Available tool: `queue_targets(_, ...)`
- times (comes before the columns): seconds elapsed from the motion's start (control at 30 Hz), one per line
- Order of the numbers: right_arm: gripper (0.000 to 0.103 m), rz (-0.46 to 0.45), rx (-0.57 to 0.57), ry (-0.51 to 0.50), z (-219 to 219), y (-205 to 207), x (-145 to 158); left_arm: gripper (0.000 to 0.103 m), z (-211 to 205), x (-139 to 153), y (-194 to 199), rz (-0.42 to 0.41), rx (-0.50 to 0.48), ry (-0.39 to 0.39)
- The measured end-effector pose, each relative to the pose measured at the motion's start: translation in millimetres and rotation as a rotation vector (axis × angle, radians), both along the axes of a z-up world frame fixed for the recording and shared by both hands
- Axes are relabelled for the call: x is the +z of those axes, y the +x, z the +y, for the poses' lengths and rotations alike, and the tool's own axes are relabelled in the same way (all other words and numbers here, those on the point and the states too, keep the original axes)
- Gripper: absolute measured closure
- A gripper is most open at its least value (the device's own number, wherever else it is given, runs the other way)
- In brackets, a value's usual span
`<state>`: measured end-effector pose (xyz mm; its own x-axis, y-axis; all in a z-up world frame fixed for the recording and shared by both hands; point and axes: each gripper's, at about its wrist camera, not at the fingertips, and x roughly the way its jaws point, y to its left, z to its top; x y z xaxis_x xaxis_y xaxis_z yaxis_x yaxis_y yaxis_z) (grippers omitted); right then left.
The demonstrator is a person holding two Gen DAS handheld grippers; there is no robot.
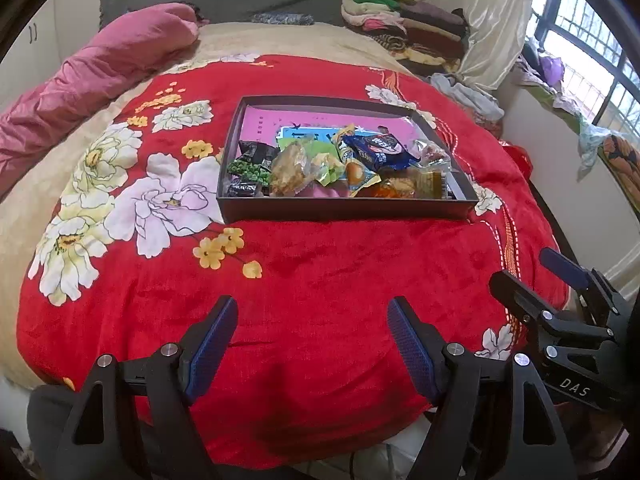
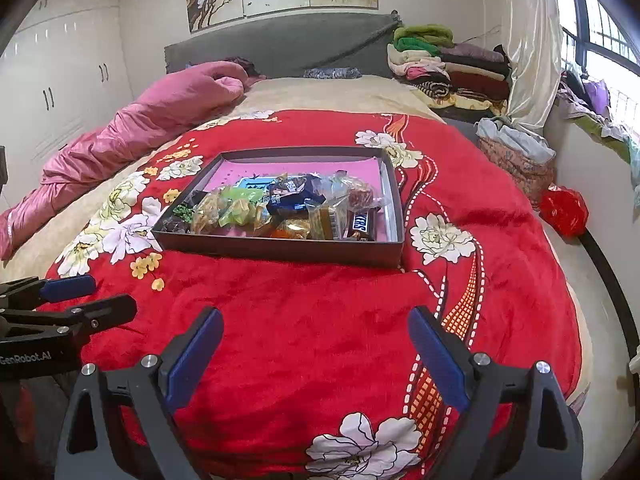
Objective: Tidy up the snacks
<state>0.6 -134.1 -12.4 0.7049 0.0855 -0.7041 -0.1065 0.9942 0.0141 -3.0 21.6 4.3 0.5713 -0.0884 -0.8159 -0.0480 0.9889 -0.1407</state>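
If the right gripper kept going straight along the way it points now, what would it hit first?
Probably the red floral blanket: the open, empty right gripper angles down at bare fabric short of the snack box. Depth is hard to judge.

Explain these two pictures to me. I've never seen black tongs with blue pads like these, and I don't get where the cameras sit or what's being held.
There is no robot here. A person holds a two-finger gripper in each hand, and each carries a wide-angle camera looking forward along its fingers, so the room bends at the edges. One picture is from the left gripper, with the right one at its right edge. The other is from the right gripper, with the left one at its left edge. Both stand open and hold nothing. Ahead, on a bed under a red flowered blanket, lies a shallow dark box with a pink floor. In it lie wrapped snacks, among them green peas, a blue packet and a Snickers bar.
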Motion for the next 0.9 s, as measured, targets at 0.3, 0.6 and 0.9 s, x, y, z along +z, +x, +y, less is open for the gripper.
queue_targets(0.3, 0.009, 0.008, -0.004, -0.003, 0.8, 2.1, -2.9, 0.025, 2.7, -2.6, 1.5, 0.014, 0.013, 0.005)
queue_targets(0.6, 0.009, 0.015, -0.006, -0.003, 0.1, 3.7, -7.2, 0.025, 4.0, -2.8, 1.9, 0.013, 0.024, 0.025)
queue_targets(0.9, 0.009, 0.019, -0.015, 0.003, -2.8, 3.9, -8.5, 0.025, 4.3, 0.3, 0.6, -0.002, 0.037, 0.04)
